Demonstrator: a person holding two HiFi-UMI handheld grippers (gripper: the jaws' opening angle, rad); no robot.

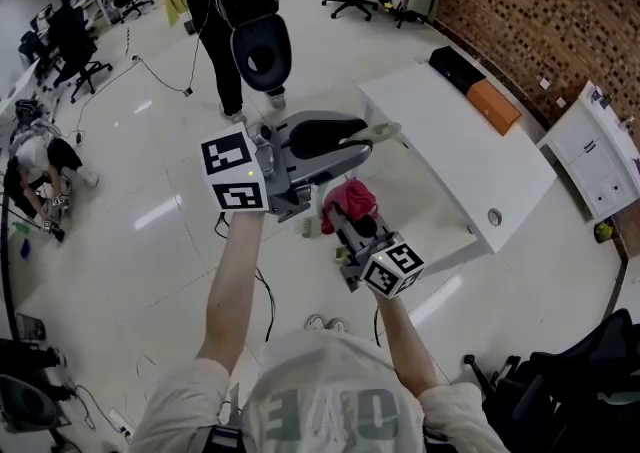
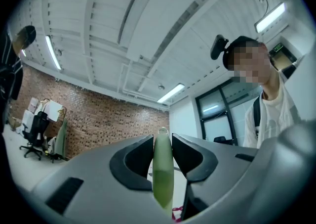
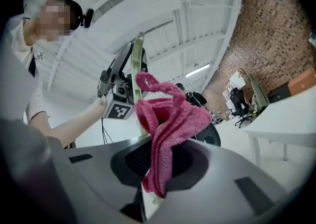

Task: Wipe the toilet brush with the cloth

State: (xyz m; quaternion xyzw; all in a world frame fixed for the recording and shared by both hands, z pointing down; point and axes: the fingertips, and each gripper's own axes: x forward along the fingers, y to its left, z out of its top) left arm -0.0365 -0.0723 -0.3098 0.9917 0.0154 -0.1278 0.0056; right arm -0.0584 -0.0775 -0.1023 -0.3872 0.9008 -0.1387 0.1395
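Observation:
My left gripper [image 1: 362,139] is raised in the head view and shut on the pale green handle of the toilet brush [image 1: 388,130], whose end sticks out past the jaws to the right. In the left gripper view the handle [image 2: 163,168] stands upright, pinched between the two dark pads [image 2: 136,161]. Just below and to the right, my right gripper [image 1: 348,219] is shut on a bunched pink cloth [image 1: 350,199]. In the right gripper view the cloth [image 3: 165,119] rises from the jaws, with the brush shaft [image 3: 137,65] right behind it. Whether they touch I cannot tell.
A white table [image 1: 470,156] stands to the right with an orange box [image 1: 493,106] and a black case [image 1: 455,68] on it. A person [image 1: 225,11] stands ahead, another crouches at far left [image 1: 40,166]. A white cabinet [image 1: 600,156] is at the right edge.

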